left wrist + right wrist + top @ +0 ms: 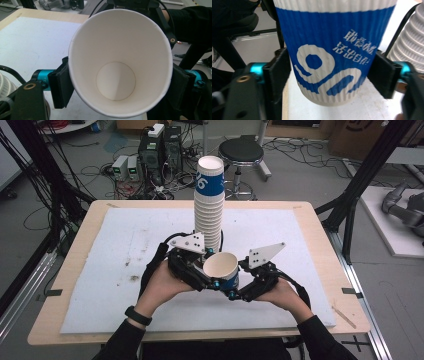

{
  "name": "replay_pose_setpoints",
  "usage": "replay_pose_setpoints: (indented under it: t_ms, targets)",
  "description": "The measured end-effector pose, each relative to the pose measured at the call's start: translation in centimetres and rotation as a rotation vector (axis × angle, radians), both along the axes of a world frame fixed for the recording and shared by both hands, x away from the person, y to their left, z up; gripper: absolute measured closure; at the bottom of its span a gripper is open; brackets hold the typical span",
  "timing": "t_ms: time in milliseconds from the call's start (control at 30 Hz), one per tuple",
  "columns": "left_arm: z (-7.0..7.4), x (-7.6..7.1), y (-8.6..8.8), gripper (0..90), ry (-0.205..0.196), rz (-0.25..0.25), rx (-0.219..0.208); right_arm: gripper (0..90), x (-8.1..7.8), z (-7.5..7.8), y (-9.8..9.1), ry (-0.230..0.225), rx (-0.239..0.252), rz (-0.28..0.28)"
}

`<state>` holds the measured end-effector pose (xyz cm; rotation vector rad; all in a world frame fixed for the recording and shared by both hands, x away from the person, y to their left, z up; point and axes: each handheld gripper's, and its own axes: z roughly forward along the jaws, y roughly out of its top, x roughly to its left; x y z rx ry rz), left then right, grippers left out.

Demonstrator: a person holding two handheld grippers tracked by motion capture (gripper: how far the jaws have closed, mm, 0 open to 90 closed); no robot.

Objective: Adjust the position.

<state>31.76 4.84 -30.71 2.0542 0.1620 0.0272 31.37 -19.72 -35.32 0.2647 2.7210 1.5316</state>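
Observation:
A single paper cup (pixel 220 265), white inside with a blue printed band, hangs tilted just above the white mat between both grippers. My left gripper (pixel 211 281) comes in from the left, and in the left gripper view its pads (pixel 61 87) press the cup (pixel 120 50) on both sides, mouth toward the camera. From the right comes my right gripper (pixel 234 292). In the right gripper view its pads (pixel 279 72) sit against the cup's blue ribbed wall (pixel 329 50). A tall stack of the same cups (pixel 208 210) stands right behind.
The white foam mat (pixel 125 250) covers most of the wooden table (pixel 75 265). The stack's ribbed side (pixel 409 42) is close to the right gripper's right jaw. A black stool (pixel 241 151) and computer boxes (pixel 155 150) stand on the floor beyond the table.

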Motion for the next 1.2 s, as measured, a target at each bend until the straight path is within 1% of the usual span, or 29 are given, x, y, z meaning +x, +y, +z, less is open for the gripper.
replay_pose_setpoints:
  t_ms: [67, 100, 133, 200, 233, 267, 300, 333, 433, 500, 533, 567, 667, 733, 833, 867, 900, 1000, 1033, 1200]
  targets:
    - [0.0, 0.0, 0.0, 21.3, -0.001, 0.003, -0.006, 28.9, 0.1, -0.1, -0.1, 0.0, 0.012, 0.001]
    - [0.0, 0.0, 0.0, 20.5, 0.002, 0.007, -0.012, 29.0, 0.1, -0.1, -0.1, 0.009, 0.022, -0.001]
    - [0.0, 0.0, 0.0, 19.6, 0.004, 0.008, -0.027, 28.9, 0.2, -0.1, -0.1, 0.009, 0.025, 0.002]
    - [-0.1, 0.0, 0.1, 18.1, 0.009, 0.014, -0.06, 28.9, 0.2, 0.0, -0.2, 0.014, 0.046, 0.0]
    - [-0.2, 0.0, 0.1, 17.6, 0.017, 0.016, -0.082, 29.0, 0.2, 0.0, -0.3, 0.012, 0.054, 0.003]
    - [-0.3, 0.1, 0.1, 17.0, 0.024, 0.015, -0.098, 29.0, 0.2, 0.0, -0.3, 0.021, 0.07, -0.004]
    - [-0.6, 0.2, 0.1, 16.8, 0.05, 0.009, -0.139, 29.1, 0.2, 0.1, -0.4, 0.02, 0.076, -0.007]
    - [-0.6, 0.2, 0.1, 16.8, 0.058, 0.007, -0.151, 29.1, 0.2, 0.1, -0.6, 0.021, 0.096, -0.007]
    - [-1.0, 0.2, 0.0, 15.8, 0.073, 0.011, -0.205, 29.2, 0.3, 0.2, -0.9, 0.034, 0.151, -0.015]
    - [-1.2, 0.3, 0.0, 15.7, 0.082, 0.011, -0.243, 29.3, 0.3, 0.2, -1.2, 0.044, 0.17, -0.019]
    - [-1.3, 0.3, 0.0, 15.7, 0.091, 0.014, -0.277, 29.2, 0.4, 0.2, -1.2, 0.044, 0.177, -0.017]
    - [-1.3, 0.4, 0.0, 15.7, 0.091, 0.01, -0.281, 29.3, 0.4, 0.2, -1.2, 0.042, 0.183, -0.015]
    - [-1.4, 0.4, 0.1, 15.6, 0.101, 0.003, -0.318, 29.3, 0.2, 0.2, -1.1, 0.045, 0.189, -0.014]
    - [-1.4, 0.4, 0.0, 15.7, 0.107, 0.005, -0.339, 29.3, 0.2, 0.2, -1.0, 0.036, 0.194, -0.012]
    - [-1.6, 0.5, 0.0, 15.7, 0.121, -0.001, -0.364, 29.3, 0.1, 0.2, -0.9, 0.033, 0.202, -0.012]
    - [-1.7, 0.5, 0.0, 15.7, 0.124, -0.002, -0.365, 29.3, 0.0, 0.2, -0.8, 0.039, 0.203, -0.013]
    - [-1.7, 0.5, 0.0, 15.7, 0.129, -0.002, -0.368, 29.3, 0.0, 0.1, -0.8, 0.035, 0.205, -0.012]
    - [-1.8, 0.5, 0.1, 17.6, 0.127, -0.008, -0.38, 29.3, 0.0, 0.0, -0.7, 0.04, 0.208, -0.014]
    - [-1.8, 0.5, 0.1, 19.2, 0.118, -0.005, -0.379, 29.4, 0.0, 0.0, -0.7, 0.039, 0.207, -0.013]
    - [-1.7, 0.5, 0.1, 20.6, 0.108, -0.006, -0.372, 29.4, 0.1, 0.0, -0.7, 0.039, 0.209, -0.012]
